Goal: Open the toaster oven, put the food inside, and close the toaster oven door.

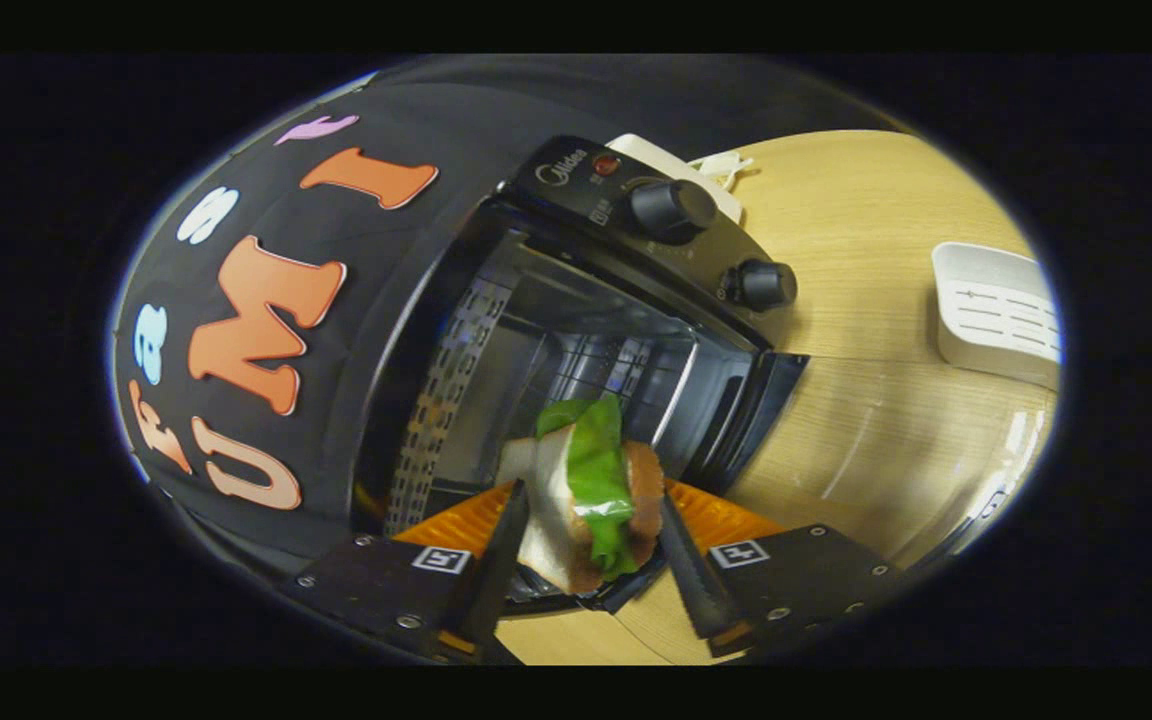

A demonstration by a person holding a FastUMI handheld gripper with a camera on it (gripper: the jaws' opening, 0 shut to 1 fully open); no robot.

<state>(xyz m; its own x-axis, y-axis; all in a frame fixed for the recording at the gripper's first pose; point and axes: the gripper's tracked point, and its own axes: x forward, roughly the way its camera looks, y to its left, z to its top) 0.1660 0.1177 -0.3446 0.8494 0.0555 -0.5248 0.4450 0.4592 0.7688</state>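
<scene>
A black toaster oven [576, 300] stands on the wooden table with its door swung open, so the dark cavity and wire rack [596, 365] are exposed. Two round knobs [671, 208] sit on its control panel. My gripper [591, 520] is shut on a sandwich [586, 490] with white bread, green lettuce and a brown filling, one finger pressing on each side. The sandwich hangs just in front of the oven's mouth, level with the cavity. The view is tilted, so the oven looks rolled to one side.
A white slotted tray [996, 315] lies on the wooden table [866, 420] beside the oven. A white box with a cord [706, 165] sits behind the oven's panel. The opened door's edge [756, 420] juts toward the table.
</scene>
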